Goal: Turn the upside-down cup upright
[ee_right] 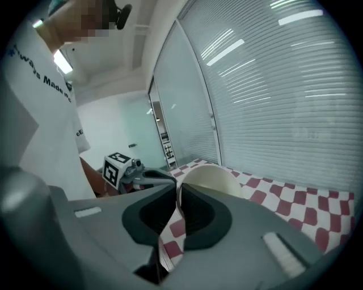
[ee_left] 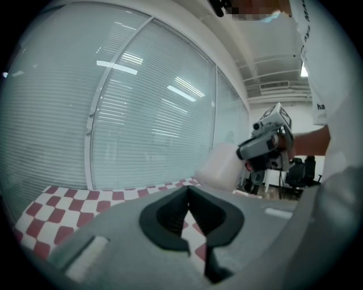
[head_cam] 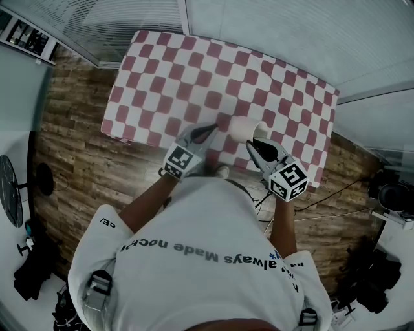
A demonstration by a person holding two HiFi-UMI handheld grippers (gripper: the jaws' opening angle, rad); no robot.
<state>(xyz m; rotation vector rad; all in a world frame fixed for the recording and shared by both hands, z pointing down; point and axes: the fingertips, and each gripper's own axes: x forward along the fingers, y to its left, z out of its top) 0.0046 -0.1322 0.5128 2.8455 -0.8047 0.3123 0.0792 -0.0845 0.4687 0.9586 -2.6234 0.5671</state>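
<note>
Pale cup [head_cam: 244, 127] tipped on its side at the centre of the head view, over the red-and-white checked table [head_cam: 194, 77], right gripper [head_cam: 251, 146] jaws nearly together, pinching its rim, left gripper [head_cam: 212, 129] just left of it, jaws fully together, empty

Table with red-and-white checkered tablecloth [head_cam: 194, 77], sitting on wood-plank floor [head_cam: 77, 161]. Closed window blinds [head_cam: 123, 19] along the far side. Black fan [head_cam: 10, 191] at left, dark bags [head_cam: 32, 271] below it. Loose cables [head_cam: 330, 194] on the floor at right.
</note>
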